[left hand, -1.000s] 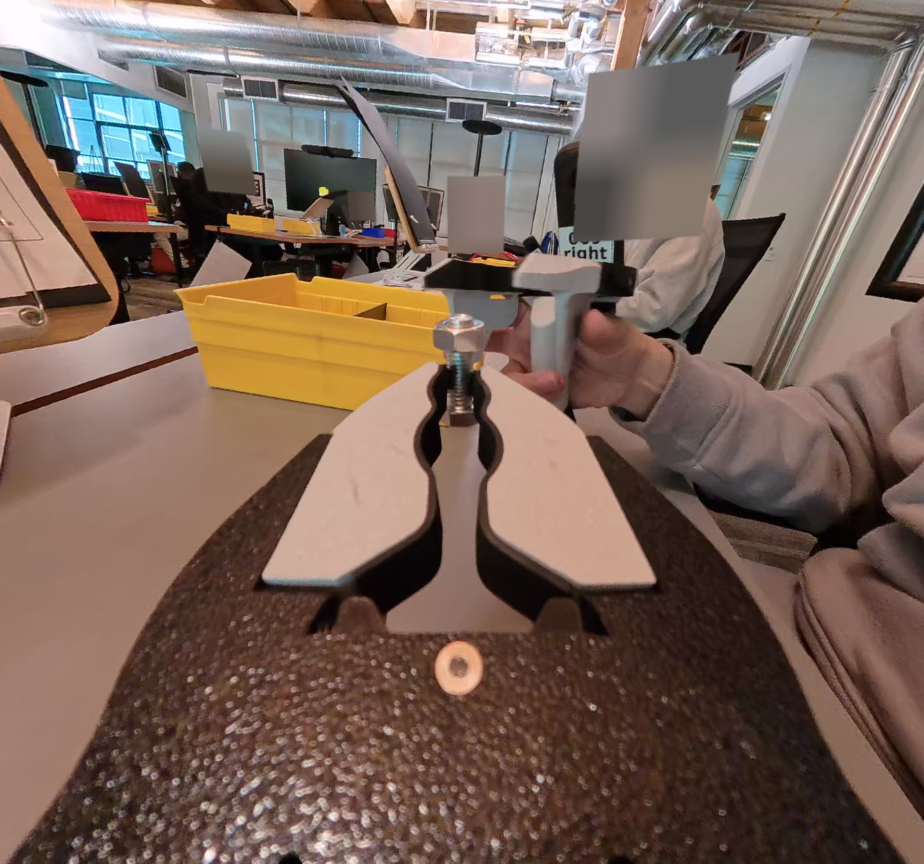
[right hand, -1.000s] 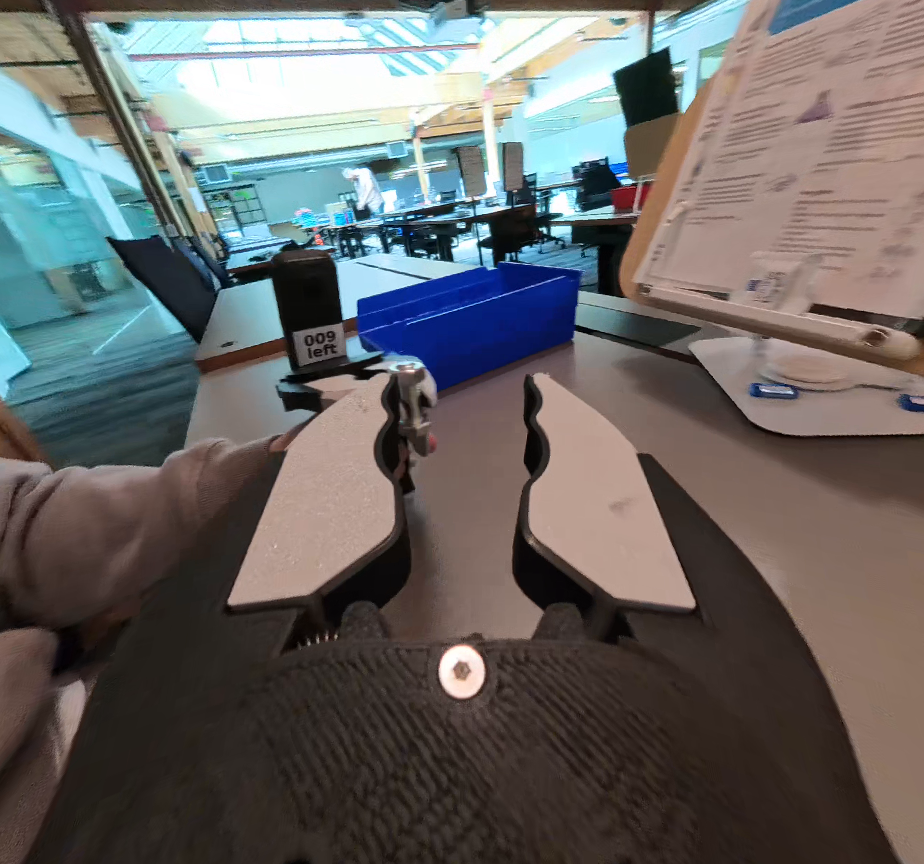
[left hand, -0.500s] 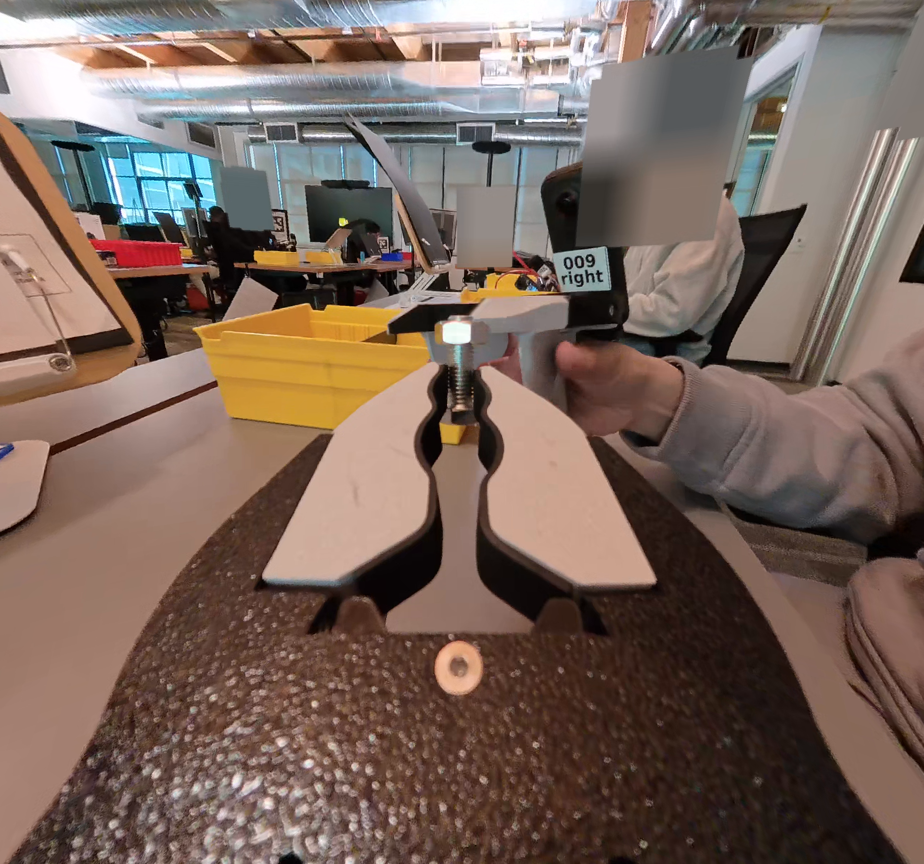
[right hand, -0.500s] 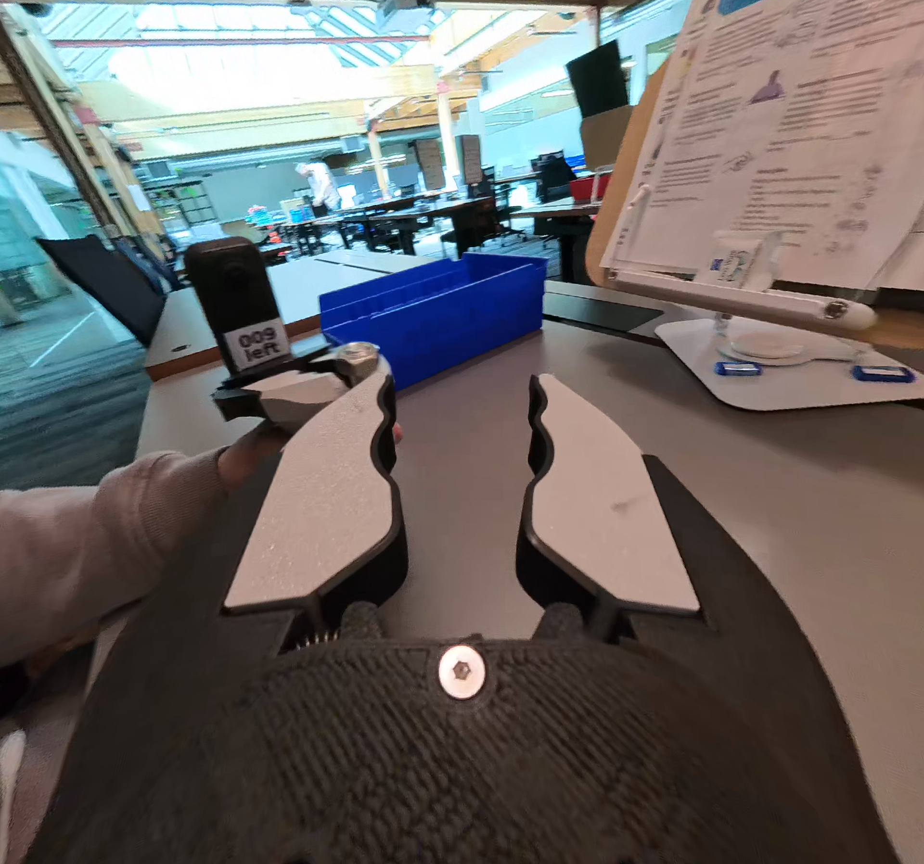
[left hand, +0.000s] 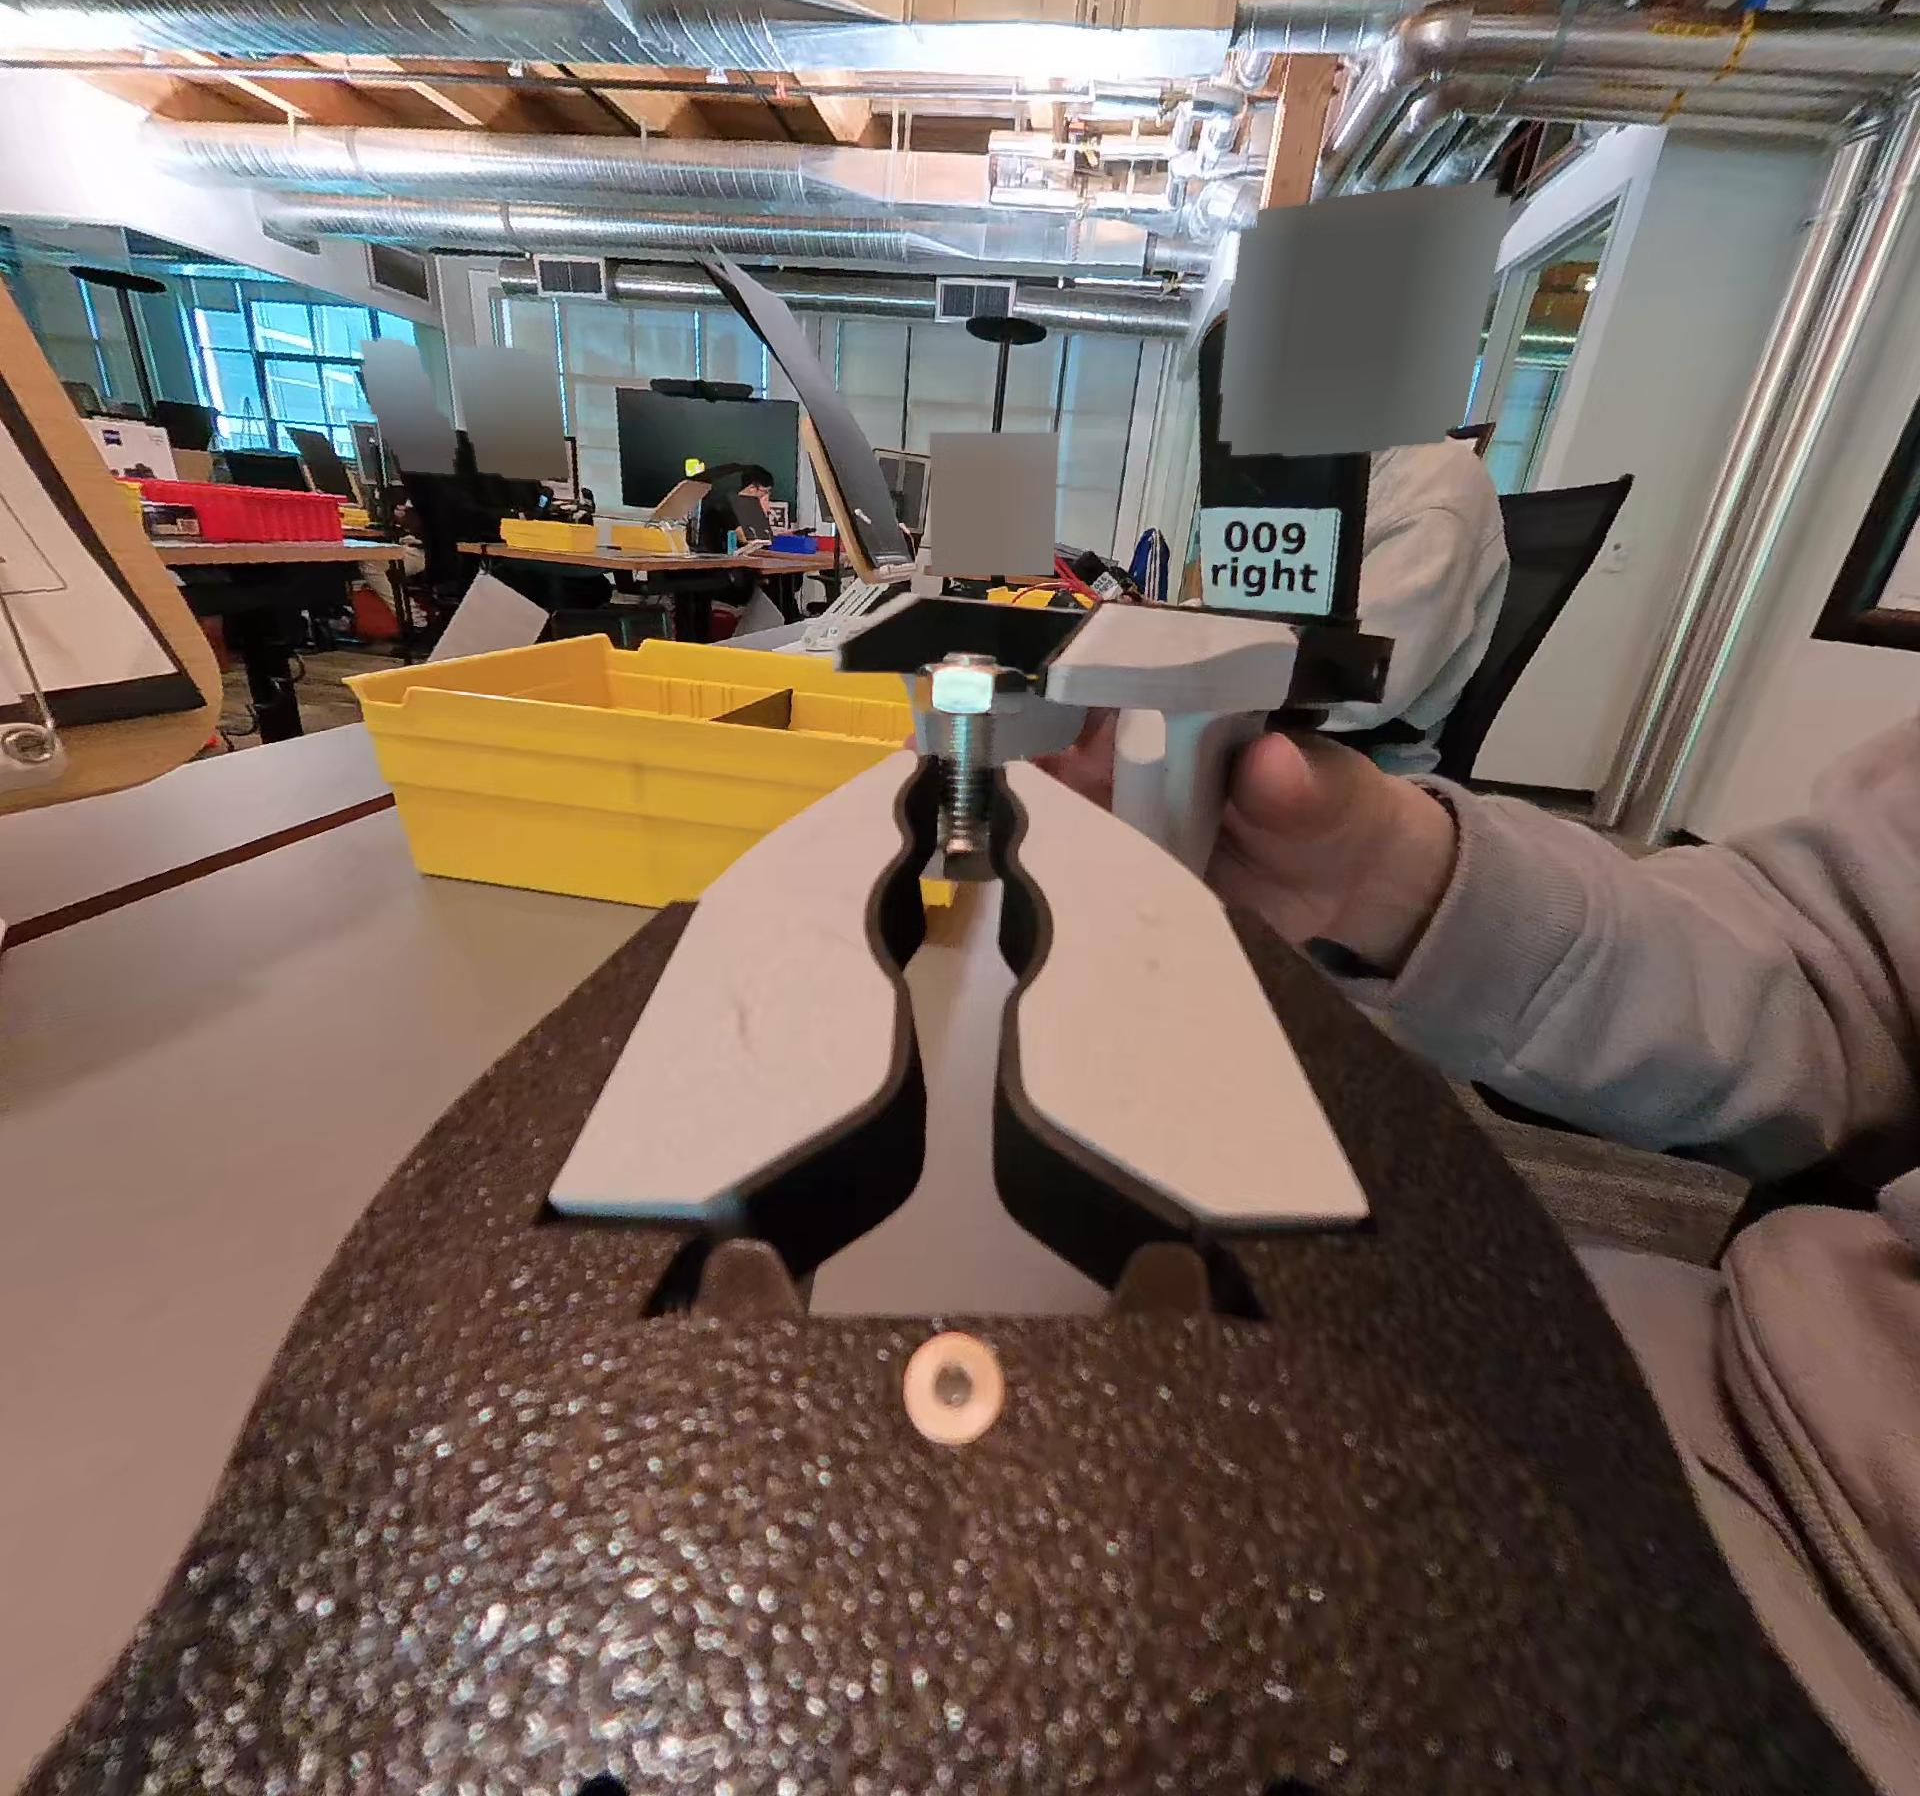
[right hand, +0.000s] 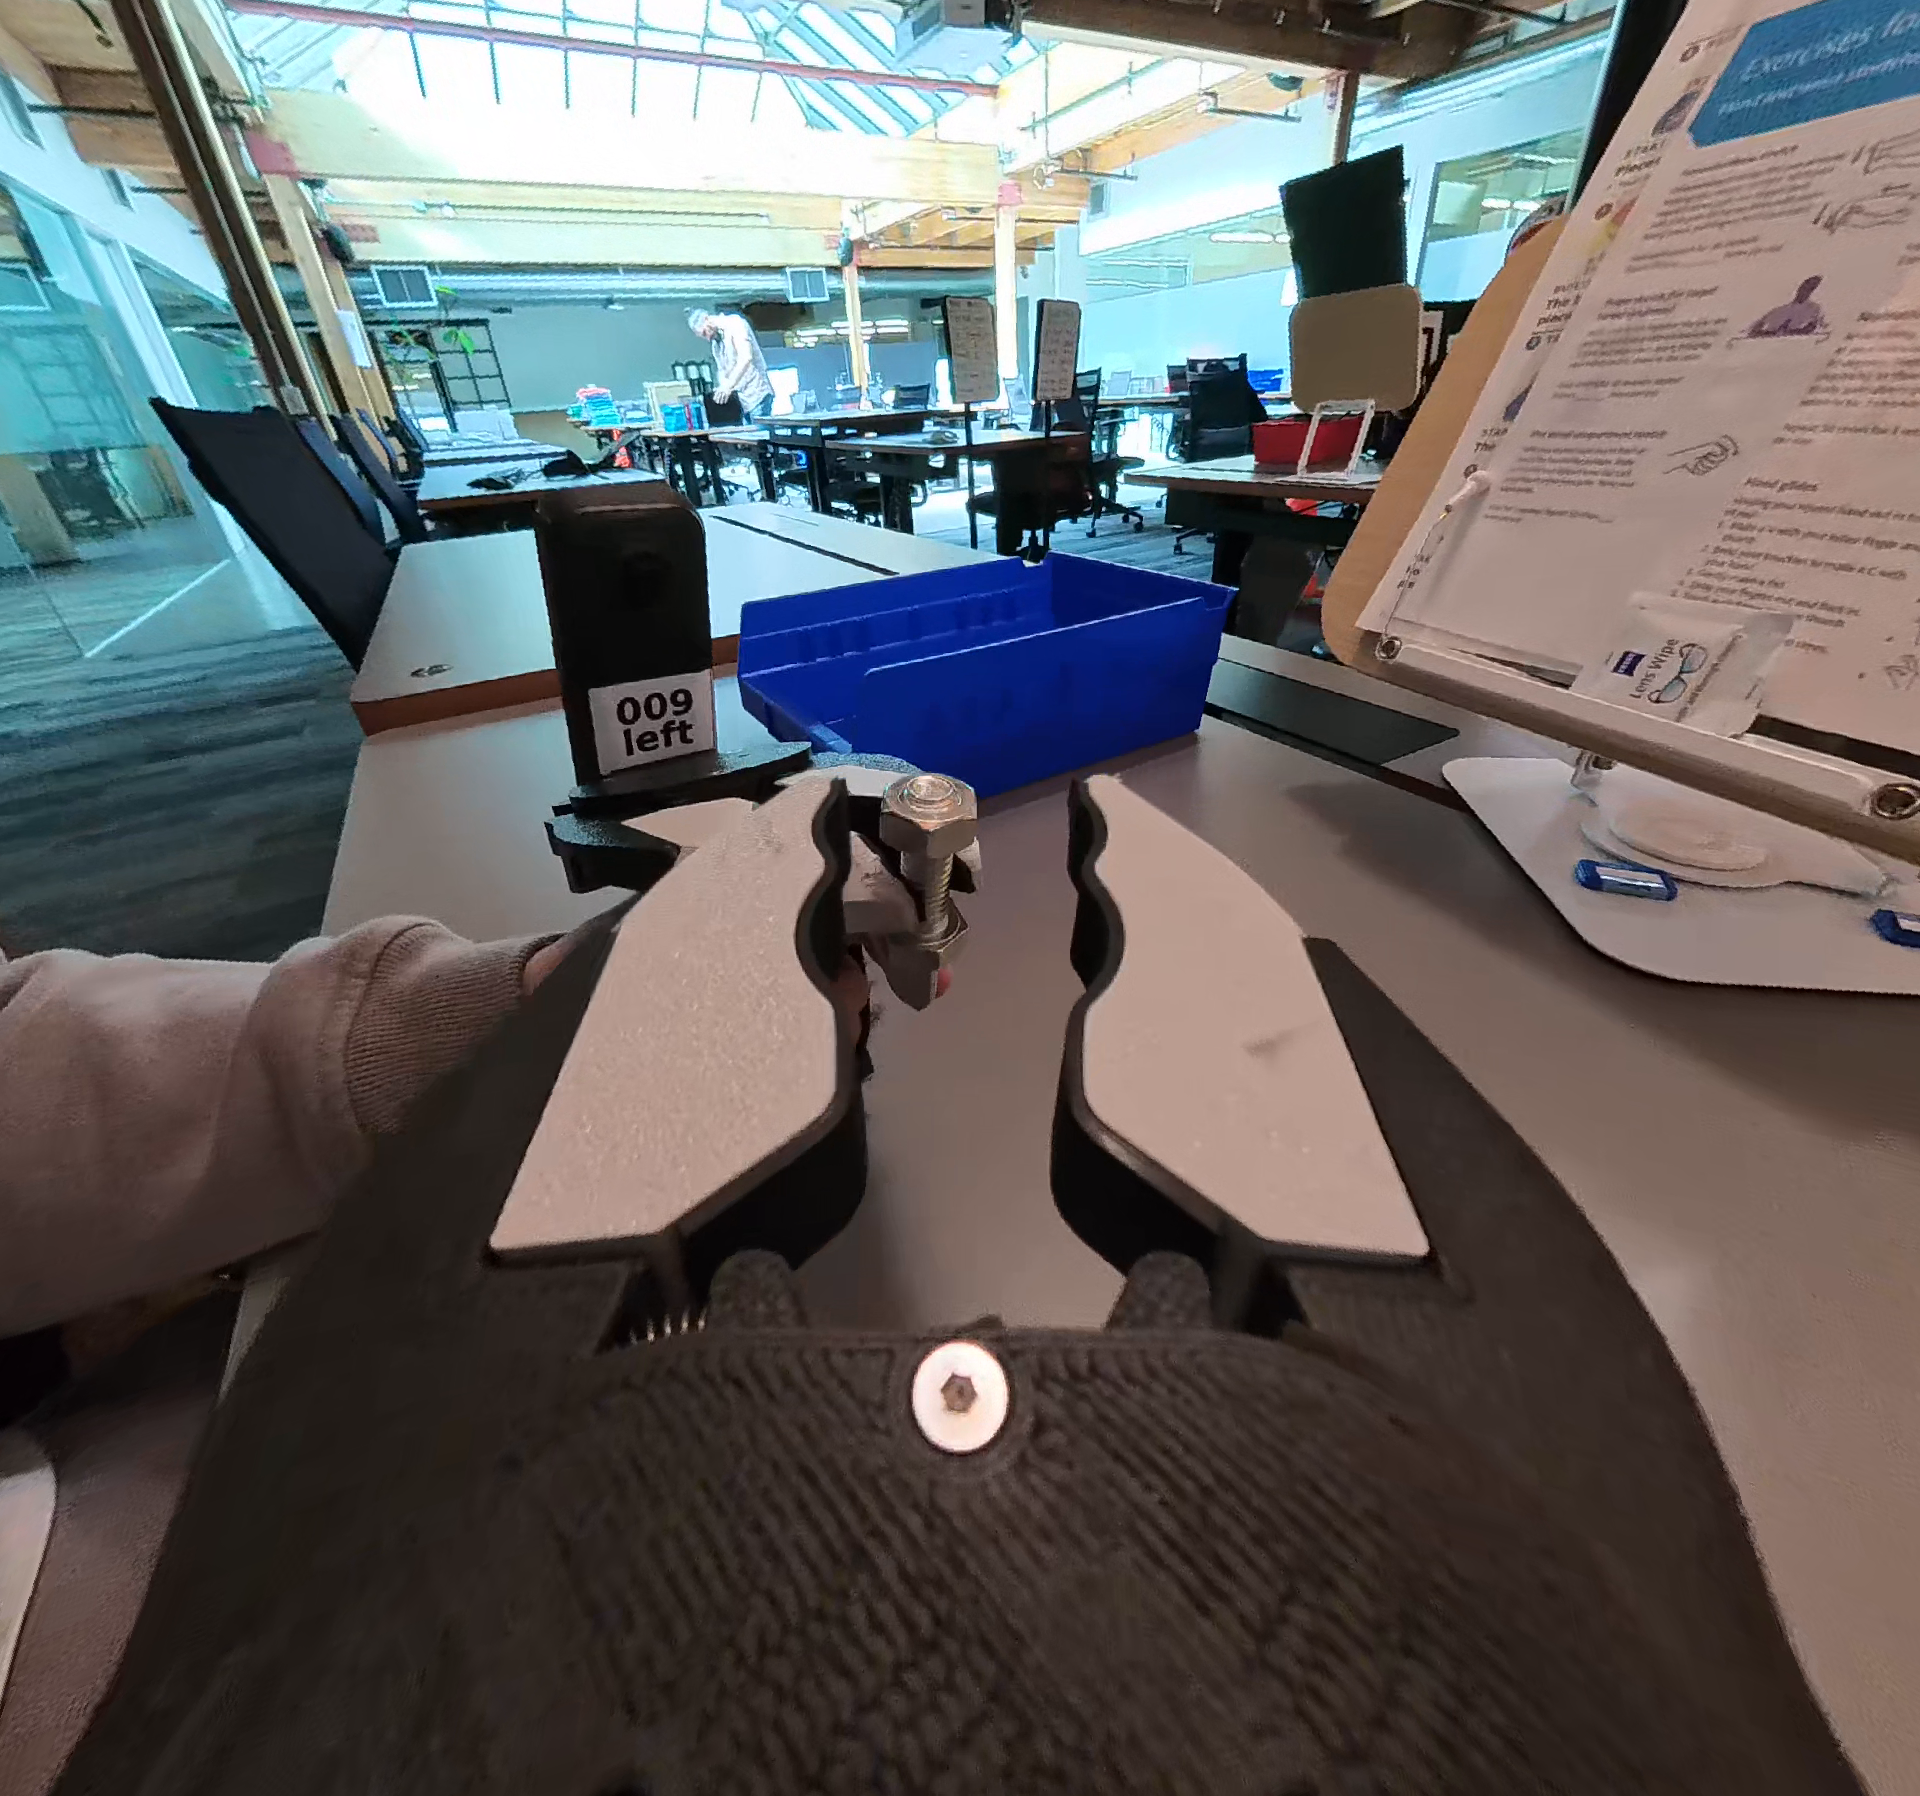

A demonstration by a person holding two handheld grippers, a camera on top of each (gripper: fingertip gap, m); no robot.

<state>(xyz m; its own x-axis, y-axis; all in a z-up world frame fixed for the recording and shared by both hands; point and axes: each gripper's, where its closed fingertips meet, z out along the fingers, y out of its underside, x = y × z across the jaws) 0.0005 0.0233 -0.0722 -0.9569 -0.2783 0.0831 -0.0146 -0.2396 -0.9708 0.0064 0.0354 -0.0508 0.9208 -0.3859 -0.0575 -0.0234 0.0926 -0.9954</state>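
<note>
1. The grey table [right hand: 1558,1175] lies beneath both grippers, so anything that slips free probably drops onto it and rolls. The yellow bin [left hand: 582,770] stands beyond the bolt in the left wrist view, and the blue bin [right hand: 997,676] beyond the bolt in the right wrist view. Neither is under it.

2. The right gripper [right hand: 1013,811] stands open, its fingers apart on either side of the bolt's upper end and pressing on nothing. Its near finger [right hand: 727,998] sits just beside the bolt. If it shuts off-centre, that finger likely shoves the bolt sideways instead of seating on the nut, and could lever the bolt out of the other grasp.

3. The left gripper [left hand: 961,790] is nearly shut, pinching the threaded shank of the upright silver bolt [left hand: 963,780] near its lower end. Threads give the pads little flat surface to bear on, so a twist or a side push at the top could spin or tilt the bolt in that pinch.

4. The hex nut [right hand: 928,811] sits at the top of the bolt, well above the pinch. A grab on its corners rather than its flats may slip off. Whether it turns freely on the thread I cannot tell.
</note>
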